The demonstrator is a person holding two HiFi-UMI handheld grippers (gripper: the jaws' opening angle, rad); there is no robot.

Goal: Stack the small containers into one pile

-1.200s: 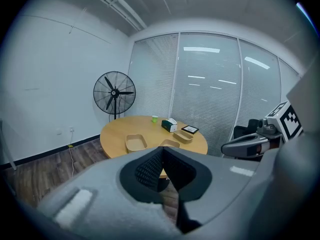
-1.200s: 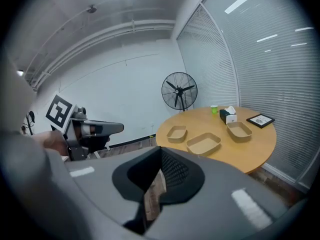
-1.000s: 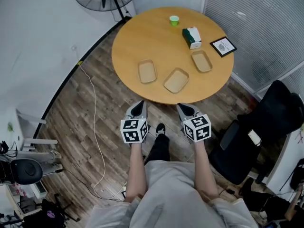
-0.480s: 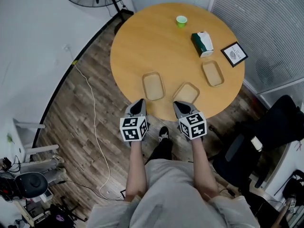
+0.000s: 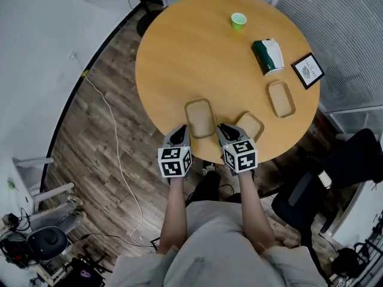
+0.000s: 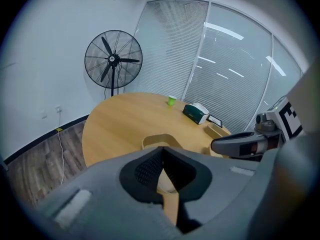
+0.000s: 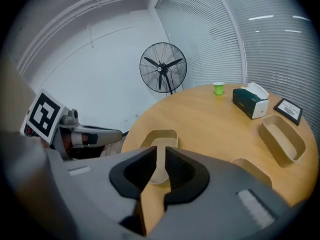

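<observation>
Both closed in on the table (image 5: 179, 52) edge: left gripper (image 5: 178, 131) stayed shut, right gripper (image 5: 226, 129) had just been opening with nothing between its jaws, and the three containers (image 5: 200, 117) sat unstacked on the table just ahead, so no pick had started yet.

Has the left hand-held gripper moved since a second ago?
Yes: the left hand-held gripper moved forward. Its tips were over the floor short of the table; now they are over its edge, beside the left container.
</observation>
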